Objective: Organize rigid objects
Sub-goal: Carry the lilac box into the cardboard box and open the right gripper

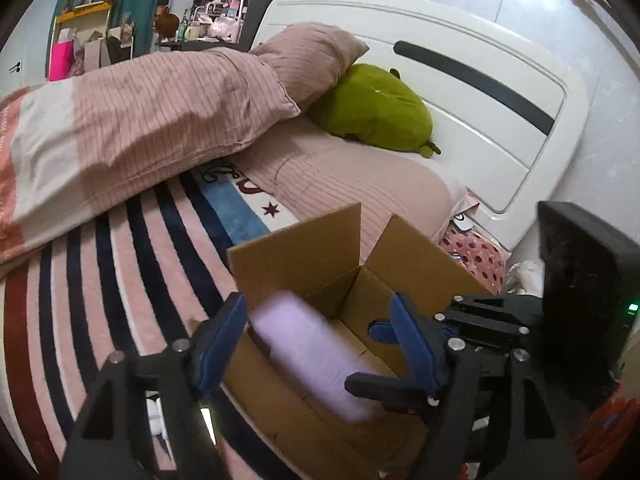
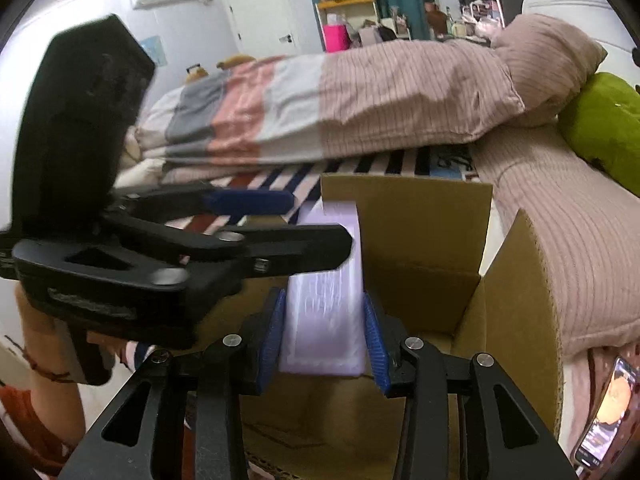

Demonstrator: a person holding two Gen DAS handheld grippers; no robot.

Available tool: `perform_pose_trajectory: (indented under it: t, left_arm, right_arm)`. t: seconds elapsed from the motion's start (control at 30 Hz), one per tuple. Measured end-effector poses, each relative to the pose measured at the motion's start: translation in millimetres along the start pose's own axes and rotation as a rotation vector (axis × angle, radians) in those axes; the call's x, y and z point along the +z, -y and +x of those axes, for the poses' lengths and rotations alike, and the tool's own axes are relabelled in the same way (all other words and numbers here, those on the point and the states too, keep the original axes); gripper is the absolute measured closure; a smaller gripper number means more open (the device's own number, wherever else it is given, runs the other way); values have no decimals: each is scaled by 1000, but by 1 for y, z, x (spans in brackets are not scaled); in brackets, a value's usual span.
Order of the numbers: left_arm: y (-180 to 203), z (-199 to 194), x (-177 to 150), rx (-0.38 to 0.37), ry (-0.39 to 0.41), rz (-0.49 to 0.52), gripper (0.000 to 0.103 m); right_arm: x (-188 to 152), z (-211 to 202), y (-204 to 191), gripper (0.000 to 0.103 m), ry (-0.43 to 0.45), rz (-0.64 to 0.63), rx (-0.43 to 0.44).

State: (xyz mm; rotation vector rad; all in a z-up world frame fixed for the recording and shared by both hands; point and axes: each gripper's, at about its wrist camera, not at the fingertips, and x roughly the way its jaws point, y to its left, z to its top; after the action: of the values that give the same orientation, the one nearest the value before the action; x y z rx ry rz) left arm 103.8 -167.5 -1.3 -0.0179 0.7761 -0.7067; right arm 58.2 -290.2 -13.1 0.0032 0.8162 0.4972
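Note:
An open cardboard box [image 1: 304,256] [image 2: 520,300] stands on the bed. A pale lilac rectangular object [image 2: 326,312] is clamped between the blue pads of my right gripper [image 2: 325,332] over the box opening. In the left wrist view the lilac object [image 1: 316,352] is motion-blurred and lies between the spread fingers of my left gripper [image 1: 320,340], which is open and does not press on it. The right gripper [image 1: 384,360] reaches in from the right there. The left gripper [image 2: 312,224] reaches in from the left in the right wrist view.
A striped blanket [image 1: 80,288] covers the bed. Pink ribbed pillows [image 1: 160,112] and a green plush toy [image 1: 372,108] lie by the white headboard [image 1: 480,92]. A phone [image 2: 604,408] lies beside the box at lower right. Cluttered shelves stand behind.

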Motion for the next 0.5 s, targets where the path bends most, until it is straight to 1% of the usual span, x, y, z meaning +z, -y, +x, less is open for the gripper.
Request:
perform_pose_trajectory:
  t: [0.03, 0.1, 0.2, 0.3, 0.4, 0.5]
  left_arm:
    - [-1, -8, -1, 8, 17, 1, 28]
    - [-6, -25, -3, 31, 56, -10, 26]
    - [-18, -57, -9, 81, 111, -40, 23]
    - [-38, -93, -24, 201, 158, -81, 22]
    - [-62, -121, -45, 283, 193, -138, 19]
    - [-86, -141, -69, 372, 201, -188, 18]
  right_arm:
    - [0, 1, 1, 64, -8, 4, -1]
    - [0, 1, -3, 53, -6, -2, -5]
    - [-1, -8, -18, 47, 21, -32, -6]
    - [3, -17, -41, 45, 63, -66, 30]
    - [9, -21, -71, 44, 97, -105, 95]
    - [9, -16, -105, 44, 108, -161, 163]
